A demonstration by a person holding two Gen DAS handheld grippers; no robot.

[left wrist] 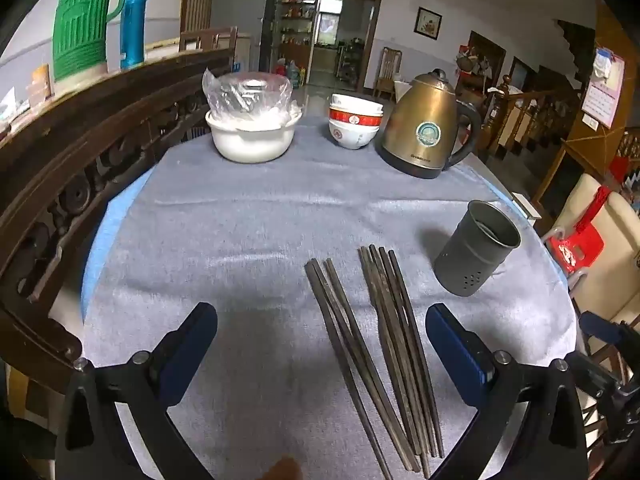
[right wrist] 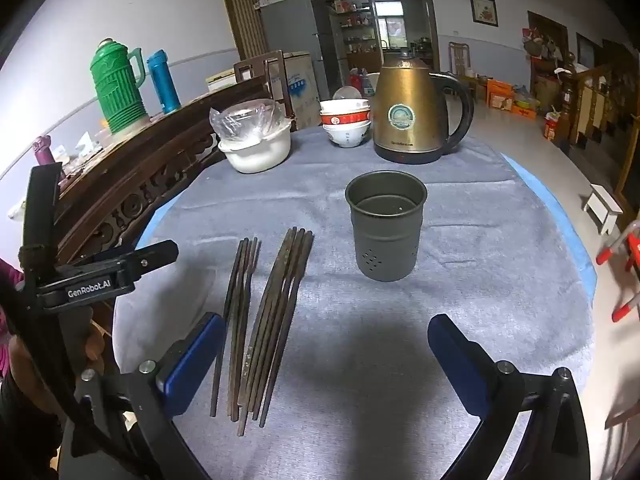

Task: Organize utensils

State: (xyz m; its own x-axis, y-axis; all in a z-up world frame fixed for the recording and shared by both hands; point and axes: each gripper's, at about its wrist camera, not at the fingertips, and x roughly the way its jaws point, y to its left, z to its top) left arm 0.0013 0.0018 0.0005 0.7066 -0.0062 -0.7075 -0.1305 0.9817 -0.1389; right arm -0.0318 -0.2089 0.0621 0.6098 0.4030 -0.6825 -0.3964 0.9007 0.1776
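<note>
Grey cloth covers the round table, and in the left wrist view the dark chopsticks are laid on it in two loose bundles near the front edge, their tips pointing toward the far edge. The left gripper is held above them with its jaws wide apart and nothing between the pads; this spread seems chosen so that a bundle can be taken in one closing. The metal holder is placed upright near the right edge, probably to receive the chopsticks. At the far edge a white pot, stacked bowls and a kettle are seen. The near ends of the chopsticks are cut off by the lower border.

In the right wrist view the holder is seen in the middle of the table, its inside empty as far as can be judged. The right gripper is also spread wide and holds nothing. The chopsticks lie just beside its left finger. The left gripper is only partly shown at the left side, so its jaws cannot be judged there.
</note>
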